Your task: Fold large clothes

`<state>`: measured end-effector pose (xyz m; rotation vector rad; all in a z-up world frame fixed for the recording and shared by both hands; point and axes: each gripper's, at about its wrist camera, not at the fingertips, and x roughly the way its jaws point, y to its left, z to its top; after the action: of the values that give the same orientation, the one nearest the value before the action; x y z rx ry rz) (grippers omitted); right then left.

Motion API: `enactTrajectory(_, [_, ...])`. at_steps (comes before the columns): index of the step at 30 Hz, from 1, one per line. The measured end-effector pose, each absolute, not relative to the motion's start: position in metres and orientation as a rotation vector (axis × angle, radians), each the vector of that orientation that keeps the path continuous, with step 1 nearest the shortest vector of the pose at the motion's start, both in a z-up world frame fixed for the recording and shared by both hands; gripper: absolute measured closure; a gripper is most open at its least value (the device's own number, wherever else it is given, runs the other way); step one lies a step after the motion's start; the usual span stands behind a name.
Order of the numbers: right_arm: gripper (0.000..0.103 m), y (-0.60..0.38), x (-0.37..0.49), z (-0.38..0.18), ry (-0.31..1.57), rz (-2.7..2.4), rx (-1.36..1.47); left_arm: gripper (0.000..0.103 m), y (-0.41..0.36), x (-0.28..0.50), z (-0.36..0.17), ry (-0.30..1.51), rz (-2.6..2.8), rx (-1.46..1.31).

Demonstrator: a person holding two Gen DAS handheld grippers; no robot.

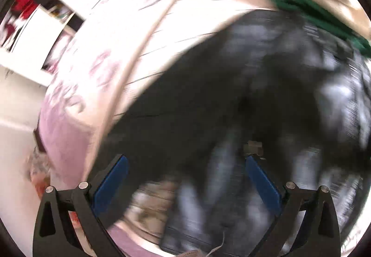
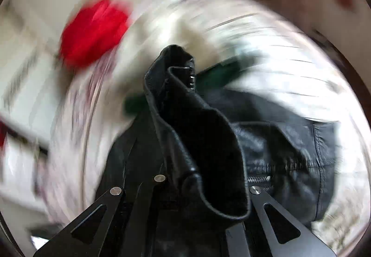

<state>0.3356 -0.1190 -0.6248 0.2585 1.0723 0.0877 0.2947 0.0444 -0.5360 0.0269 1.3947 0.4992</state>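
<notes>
Right gripper clamped on black jacket; left gripper spread.

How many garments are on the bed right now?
2, blur may hide more: the black leather zip jacket, one fold pinched in the right gripper, and a dark green garment beyond it.

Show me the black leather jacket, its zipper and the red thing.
black leather jacket [image 2: 204,141]: right wrist view, raised fold.
zipper [image 2: 258,179]: right wrist view, metal teeth.
red thing [image 2: 92,32]: right wrist view, blurred middle.
</notes>
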Motion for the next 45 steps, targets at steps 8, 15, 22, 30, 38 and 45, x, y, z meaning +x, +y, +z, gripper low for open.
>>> enactTrajectory(8, [0.085, 0.026, 0.343, -0.736, 1.352, 0.296, -0.047, 0.000, 0.134, 0.289, -0.550, 1.415, 0.596, -0.062])
enactTrajectory(15, [0.032, -0.085, 0.303, -0.681, 1.367, 0.273, 0.573, 0.000, 0.100, 0.306, -0.533, 1.398, 0.470, -0.115])
enactTrajectory(22, [0.038, -0.256, 0.235, -0.693, 1.255, -0.132, 0.986, 0.000, 0.039, 0.343, -0.545, 1.409, 0.375, -0.066])
enactTrajectory(30, [0.103, -0.298, 0.248, -0.749, 1.294, -0.299, 0.823, 0.000, 0.008, 0.388, -0.617, 1.476, 0.449, 0.027])
enactTrajectory(38, [0.077, -0.232, 0.275, -0.723, 1.496, -0.221, 0.490, 0.000, 0.017, 0.376, -0.590, 1.443, 0.523, -0.051])
enactTrajectory(45, [0.055, -0.124, 0.234, -0.700, 1.580, 0.015, 0.372, 0.000, 0.094, 0.254, -0.524, 1.406, 0.653, -0.478])
